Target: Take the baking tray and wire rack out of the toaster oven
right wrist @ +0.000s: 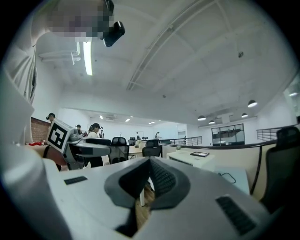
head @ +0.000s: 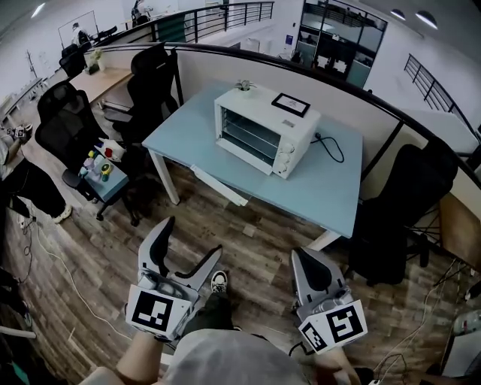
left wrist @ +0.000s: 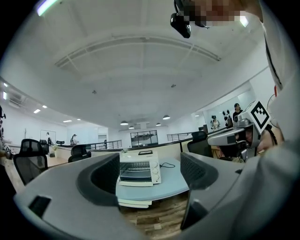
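Pale blue and smooth, the rectangular counter (head: 323, 188) stands on white legs over a floor of brown wooden planks (head: 255, 241), well ahead of both pairs of fingers. Toward its far side sits the boxy white toaster oven (head: 264, 128), with a glass front and knobs down its right side. Thin metal bars of a wire rack (head: 246, 137) show through the glass, and the baking tray cannot be told apart from them. A flat black-framed card (head: 291, 104) lies on the oven's roof, and a black cord (head: 331, 147) loops on the counter beside the oven.

The left gripper (head: 194, 234) hangs low over the floor with its grey fingers (left wrist: 101, 180) spread wide and nothing held. In the left gripper view the oven shows far off in the gap between them. The right gripper (head: 302, 257) hangs beside it, its fingers (right wrist: 161, 180) pressed together on nothing, with the oven beyond them and to their right.

Behind the counter runs a beige partition with a dark curved rim (head: 225, 64). Black mesh office chairs (head: 64, 124) stand off to the left of the fingers, and a black railing (head: 225, 15) edges the far side of the white, open room.
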`<state>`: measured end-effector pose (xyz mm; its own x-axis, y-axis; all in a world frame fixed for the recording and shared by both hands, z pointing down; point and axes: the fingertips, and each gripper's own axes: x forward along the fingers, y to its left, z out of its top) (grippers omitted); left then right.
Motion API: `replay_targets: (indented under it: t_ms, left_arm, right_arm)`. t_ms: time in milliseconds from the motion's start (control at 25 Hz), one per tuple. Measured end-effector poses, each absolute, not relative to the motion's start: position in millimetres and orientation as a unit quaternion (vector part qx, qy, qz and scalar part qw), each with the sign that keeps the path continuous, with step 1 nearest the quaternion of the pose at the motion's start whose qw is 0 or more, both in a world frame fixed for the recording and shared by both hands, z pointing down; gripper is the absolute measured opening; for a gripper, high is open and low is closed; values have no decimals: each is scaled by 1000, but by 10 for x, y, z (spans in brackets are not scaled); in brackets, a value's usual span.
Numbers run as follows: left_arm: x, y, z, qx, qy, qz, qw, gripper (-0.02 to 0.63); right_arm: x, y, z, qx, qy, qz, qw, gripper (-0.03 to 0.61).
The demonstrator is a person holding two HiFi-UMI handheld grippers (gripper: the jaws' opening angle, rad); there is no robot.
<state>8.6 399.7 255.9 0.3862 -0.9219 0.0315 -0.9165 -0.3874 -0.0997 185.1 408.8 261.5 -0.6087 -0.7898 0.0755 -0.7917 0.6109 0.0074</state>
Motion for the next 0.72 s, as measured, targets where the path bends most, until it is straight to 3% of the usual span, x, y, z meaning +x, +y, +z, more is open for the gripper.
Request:
replay_targets:
  t_ms: [720]
  left_arm:
    - [-496, 1502, 3070, -869, 488, -32, -78, 390]
  right_arm:
    - [1234, 1831, 2921, 487, -869, 55, 70, 3]
